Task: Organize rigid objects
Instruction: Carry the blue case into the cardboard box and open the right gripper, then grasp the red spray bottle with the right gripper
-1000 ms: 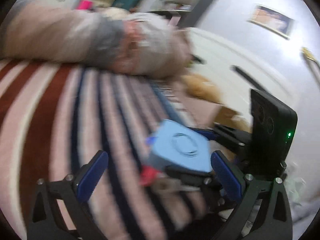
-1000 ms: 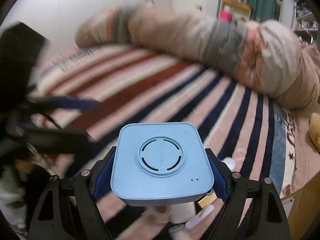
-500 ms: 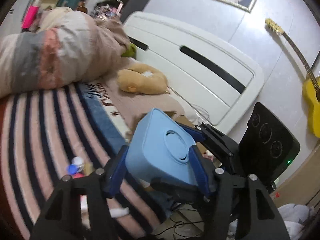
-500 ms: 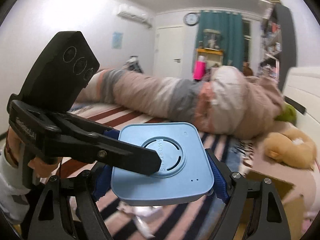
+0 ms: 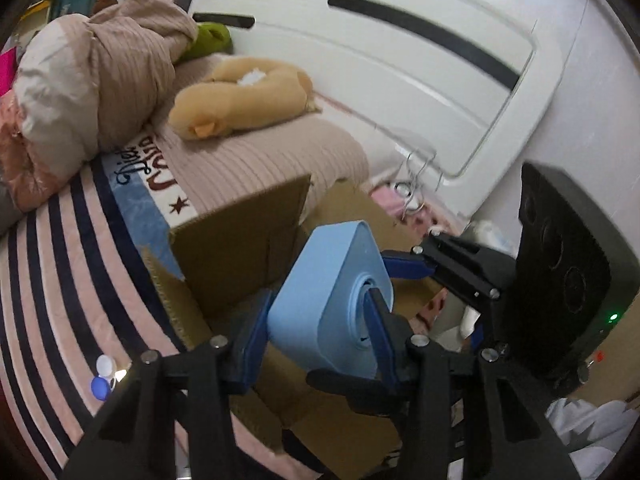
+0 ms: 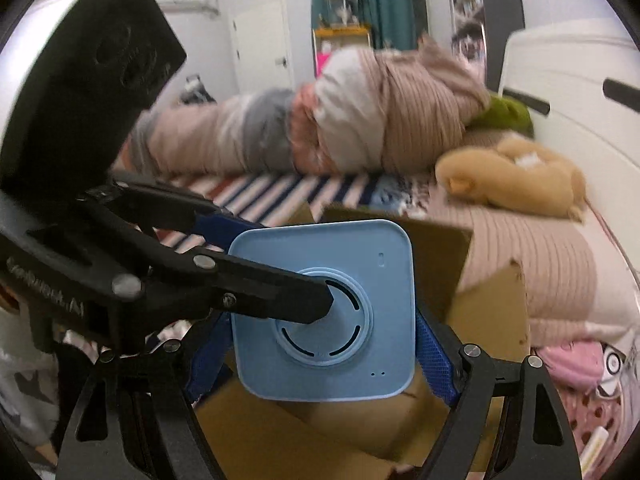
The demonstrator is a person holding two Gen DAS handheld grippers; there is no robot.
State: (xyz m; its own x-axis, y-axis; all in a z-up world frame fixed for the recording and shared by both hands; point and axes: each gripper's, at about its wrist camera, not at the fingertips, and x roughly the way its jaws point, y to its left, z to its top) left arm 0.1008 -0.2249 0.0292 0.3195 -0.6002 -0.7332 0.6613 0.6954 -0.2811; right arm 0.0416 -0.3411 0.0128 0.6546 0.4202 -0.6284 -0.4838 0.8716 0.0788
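Observation:
A light blue square device (image 6: 352, 280) with a round vented face is held between both grippers above an open cardboard box (image 6: 492, 320). My right gripper (image 6: 320, 344) is shut on the device's left and right sides. My left gripper (image 5: 316, 328) is shut on the same device (image 5: 320, 280) across its front and back faces; one of its fingers (image 6: 264, 292) presses on the round vent. In the left wrist view the box (image 5: 240, 240) stands open just behind and under the device, at the edge of the bed.
A striped bedspread (image 5: 60, 260) lies left of the box, with small bottle caps (image 5: 102, 376) on it. A rolled quilt (image 6: 360, 120), a tan plush toy (image 5: 240, 96) and a white headboard (image 5: 400, 60) lie beyond.
Both grippers have carried the blue device from over the striped bedspread to above the cardboard box. The left gripper, open and apart a second ago, has closed on the device.

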